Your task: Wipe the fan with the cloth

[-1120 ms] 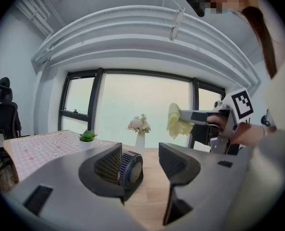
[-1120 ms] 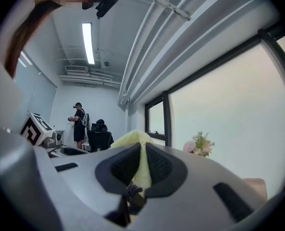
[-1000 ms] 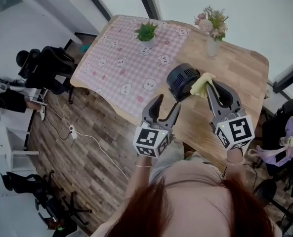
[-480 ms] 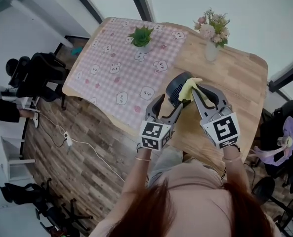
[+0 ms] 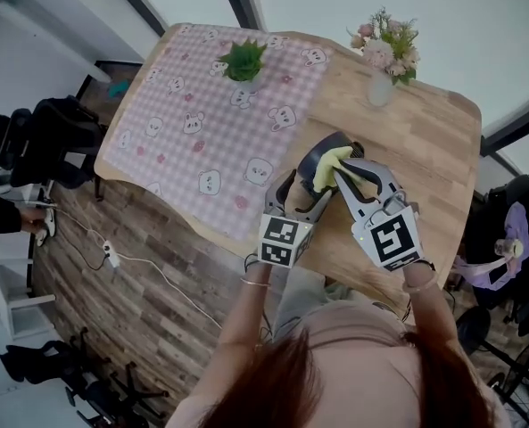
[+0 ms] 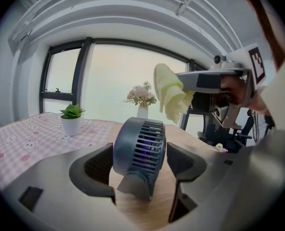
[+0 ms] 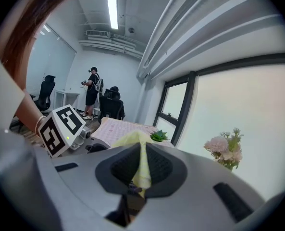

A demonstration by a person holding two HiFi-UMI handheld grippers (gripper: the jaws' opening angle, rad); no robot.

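Left gripper view: left hand-held gripper [image 6: 140,163], jaws just opened round the fan [image 6: 141,146], should steady it; right hand-held gripper [image 7: 141,170] pinches cloth [image 6: 171,97] at 1 o'clock.

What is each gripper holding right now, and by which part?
Right gripper: yellow cloth, pinched at a fold, end poking past the tips. Left gripper: nothing; its jaws have just been opening, the fan between them, ungripped.
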